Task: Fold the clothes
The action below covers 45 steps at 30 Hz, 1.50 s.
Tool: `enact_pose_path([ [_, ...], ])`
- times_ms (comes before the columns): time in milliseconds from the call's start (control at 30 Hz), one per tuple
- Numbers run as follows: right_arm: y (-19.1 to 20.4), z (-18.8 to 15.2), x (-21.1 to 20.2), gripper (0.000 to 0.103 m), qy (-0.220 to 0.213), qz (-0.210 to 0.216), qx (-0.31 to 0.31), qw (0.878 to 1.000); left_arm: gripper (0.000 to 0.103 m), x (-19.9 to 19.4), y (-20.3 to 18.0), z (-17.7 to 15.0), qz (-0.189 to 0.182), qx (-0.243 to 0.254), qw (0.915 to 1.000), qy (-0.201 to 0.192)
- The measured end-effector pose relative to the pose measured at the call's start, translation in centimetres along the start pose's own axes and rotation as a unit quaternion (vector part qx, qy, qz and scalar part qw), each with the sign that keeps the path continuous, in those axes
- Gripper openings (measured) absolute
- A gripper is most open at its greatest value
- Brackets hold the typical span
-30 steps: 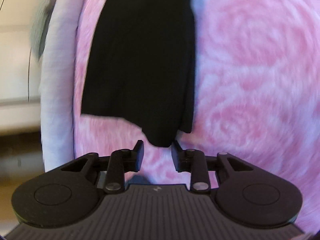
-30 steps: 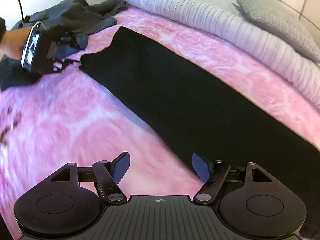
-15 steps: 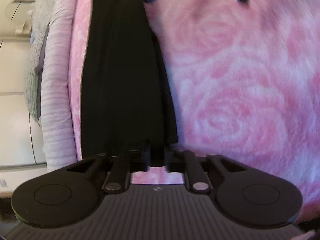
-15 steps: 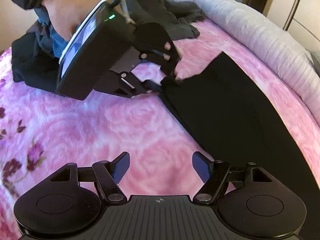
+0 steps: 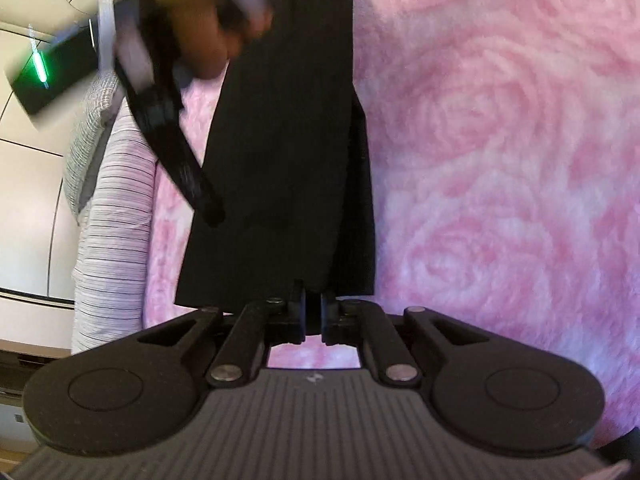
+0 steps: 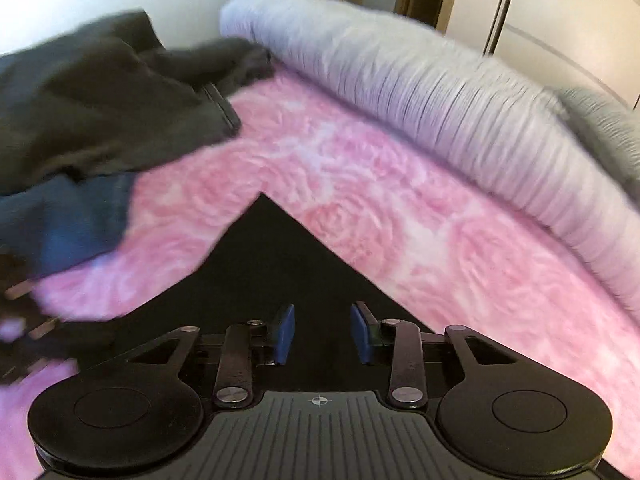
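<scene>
A long black garment (image 5: 288, 152) lies folded lengthwise on the pink rose-patterned blanket (image 5: 500, 160). My left gripper (image 5: 313, 312) is shut on its near end. In the left wrist view the right gripper and the hand holding it (image 5: 168, 60) show blurred above the garment's far part. In the right wrist view my right gripper (image 6: 322, 332) has its blue pads partly apart over the black garment (image 6: 260, 272), whose corner points away. I cannot tell whether cloth lies between the pads.
A pile of dark grey and blue clothes (image 6: 92, 120) lies at the left on the blanket. A rolled lilac ribbed duvet (image 6: 420, 92) and a grey pillow (image 6: 600, 120) run along the far edge. White wardrobe doors (image 6: 560, 12) stand behind.
My left gripper closed on the garment's end. My right gripper swung across to the garment's other end and its pads narrowed.
</scene>
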State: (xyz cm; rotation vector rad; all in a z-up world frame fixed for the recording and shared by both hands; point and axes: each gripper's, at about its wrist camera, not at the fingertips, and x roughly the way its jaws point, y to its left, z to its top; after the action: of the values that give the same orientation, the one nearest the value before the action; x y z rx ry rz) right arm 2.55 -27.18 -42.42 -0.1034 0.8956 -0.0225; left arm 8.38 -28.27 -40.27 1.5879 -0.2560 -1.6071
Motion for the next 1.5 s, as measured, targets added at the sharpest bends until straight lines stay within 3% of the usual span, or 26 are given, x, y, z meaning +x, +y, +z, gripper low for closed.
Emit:
enact_pose_path([
  [67, -1.3, 0.1, 2.0, 0.035, 0.030, 0.011, 0.032, 0.999, 0.004, -0.2, 0.3, -0.2, -0.001, -0.012, 0.9999, -0.001],
  [133, -1.9, 0.1, 0.9, 0.035, 0.017, 0.007, 0.047, 0.999, 0.004, -0.2, 1.6, -0.3, -0.002, -0.039, 0.9992, -0.005],
  [300, 1.1, -2.9, -9.5, 0.035, -0.091, 0.007, 0.016, 0.996, 0.004, -0.6, 6.0, -1.2, -0.046, -0.111, 0.9923, -0.029],
  [400, 6.3, -6.4, -13.5, 0.035, -0.098, 0.041, -0.058, 0.993, 0.004, -0.7, 8.7, -1.6, -0.065, -0.150, 0.9857, -0.041],
  [500, 11.3, -9.3, -11.9, 0.035, -0.072, 0.024, -0.176, 0.982, 0.005, -0.9, 10.4, -1.6, -0.070, -0.155, 0.9843, -0.048],
  [633, 13.6, -10.9, -7.2, 0.035, -0.048, -0.058, -0.285, 0.956, 0.004, -1.7, 9.9, -1.3, -0.072, -0.132, 0.9873, -0.051],
  [733, 13.5, -11.0, -5.3, 0.032, -0.040, -0.075, -0.310, 0.947, 0.004, -1.9, 9.2, -1.5, -0.075, -0.123, 0.9882, -0.053],
  [767, 13.4, -10.9, -5.0, 0.002, -0.034, -0.073, -0.312, 0.947, 0.004, -2.0, 9.0, -1.5, -0.076, -0.122, 0.9882, -0.054],
  [1000, 14.8, -10.2, -4.0, 0.001, -0.030, -0.069, -0.319, 0.945, 0.005, -2.4, 7.3, -1.5, -0.081, -0.098, 0.9909, -0.044],
  [1100, 14.9, -11.1, -4.5, 0.010, -0.037, -0.075, -0.336, 0.938, 0.005, -1.4, 6.1, -1.3, -0.078, -0.086, 0.9928, -0.028],
  [1167, 14.8, -11.7, -5.6, 0.016, -0.036, -0.059, -0.328, 0.942, 0.005, -0.4, 5.0, -1.1, -0.075, -0.077, 0.9942, -0.011],
  [1367, 9.8, -14.7, -11.2, 0.024, 0.024, -0.055, -0.186, 0.981, 0.009, 1.2, 1.5, -0.5, -0.085, -0.030, 0.9950, 0.041],
  [1433, 7.2, -16.8, -13.9, 0.027, 0.044, -0.074, -0.136, 0.987, 0.030, 0.6, 2.0, 0.1, -0.090, -0.048, 0.9932, 0.056],
  [1500, 4.2, -19.3, -16.9, 0.031, 0.064, -0.109, -0.080, 0.989, 0.037, -0.3, 3.0, 0.9, -0.098, -0.080, 0.9901, 0.062],
])
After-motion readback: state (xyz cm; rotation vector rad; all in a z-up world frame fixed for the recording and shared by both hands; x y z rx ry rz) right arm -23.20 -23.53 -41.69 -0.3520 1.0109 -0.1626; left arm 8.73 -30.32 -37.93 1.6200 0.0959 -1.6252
